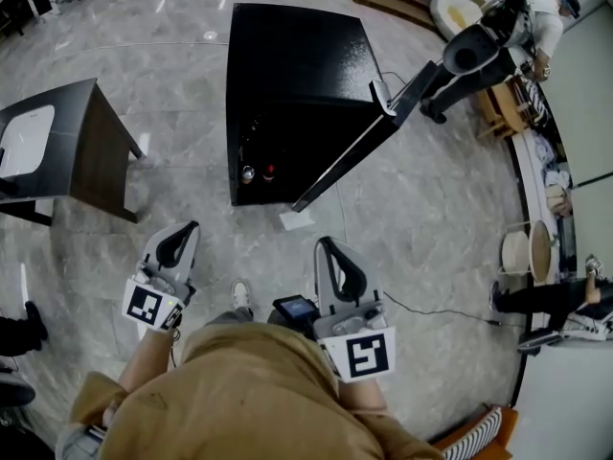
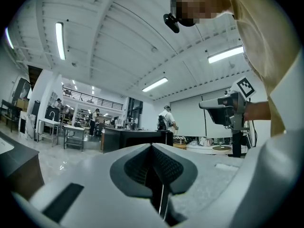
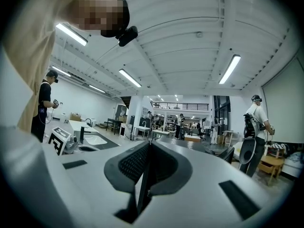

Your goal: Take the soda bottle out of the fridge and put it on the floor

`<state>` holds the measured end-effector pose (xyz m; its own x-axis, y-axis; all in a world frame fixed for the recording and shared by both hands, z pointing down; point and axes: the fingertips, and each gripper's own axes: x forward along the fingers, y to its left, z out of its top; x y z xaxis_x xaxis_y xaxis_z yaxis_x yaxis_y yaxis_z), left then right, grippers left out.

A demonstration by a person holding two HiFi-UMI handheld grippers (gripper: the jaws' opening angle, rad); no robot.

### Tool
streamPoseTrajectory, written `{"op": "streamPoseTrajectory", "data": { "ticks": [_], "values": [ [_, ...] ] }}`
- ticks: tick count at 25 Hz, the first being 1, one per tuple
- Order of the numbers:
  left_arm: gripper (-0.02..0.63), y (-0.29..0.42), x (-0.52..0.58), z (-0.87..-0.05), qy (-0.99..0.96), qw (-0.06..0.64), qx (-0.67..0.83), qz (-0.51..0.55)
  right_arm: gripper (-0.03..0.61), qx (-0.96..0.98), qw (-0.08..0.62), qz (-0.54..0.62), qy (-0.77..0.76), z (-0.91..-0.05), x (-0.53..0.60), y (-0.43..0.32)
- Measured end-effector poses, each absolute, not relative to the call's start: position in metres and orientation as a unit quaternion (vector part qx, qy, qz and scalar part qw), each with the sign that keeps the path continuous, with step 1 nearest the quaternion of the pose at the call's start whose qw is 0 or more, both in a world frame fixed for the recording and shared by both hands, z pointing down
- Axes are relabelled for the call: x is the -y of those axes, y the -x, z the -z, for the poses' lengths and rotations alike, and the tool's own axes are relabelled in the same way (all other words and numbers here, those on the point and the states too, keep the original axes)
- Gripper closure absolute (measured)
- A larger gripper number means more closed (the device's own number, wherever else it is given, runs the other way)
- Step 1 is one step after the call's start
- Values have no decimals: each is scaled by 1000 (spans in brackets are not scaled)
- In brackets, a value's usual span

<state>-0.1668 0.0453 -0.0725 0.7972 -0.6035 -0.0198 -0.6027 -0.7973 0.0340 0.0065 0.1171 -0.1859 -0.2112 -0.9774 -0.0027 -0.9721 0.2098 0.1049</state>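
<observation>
A low black fridge (image 1: 287, 84) stands on the marble floor ahead, its door (image 1: 359, 147) swung open to the right. In its dark open front show two bottle tops, one silver (image 1: 248, 172) and one red (image 1: 270, 172); which is the soda bottle I cannot tell. My left gripper (image 1: 178, 241) and right gripper (image 1: 329, 254) are held close to the body, well short of the fridge, both pointing level towards it. Each is shut with nothing between its pads, as the left gripper view (image 2: 153, 147) and right gripper view (image 3: 148, 145) show. The fridge (image 2: 135, 139) appears small in the left gripper view.
A dark table (image 1: 91, 151) with a white basin stands at the left. A white paper (image 1: 295, 220) lies on the floor by the fridge door. A person (image 1: 498, 36) stands at the upper right near benches. A cable (image 1: 431, 310) runs across the floor on the right.
</observation>
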Motion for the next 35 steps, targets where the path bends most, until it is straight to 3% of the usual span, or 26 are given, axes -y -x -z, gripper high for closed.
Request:
{"op": "streamPoseTrajectory", "data": {
  "ticks": [17, 35],
  "values": [
    [611, 166, -42, 65, -942, -2, 336, 1, 577, 804, 12, 60, -591, 197, -95, 2],
    [611, 20, 9, 32, -915, -12, 402, -38, 577, 824, -2, 10, -567, 152, -42, -155]
  ]
}}
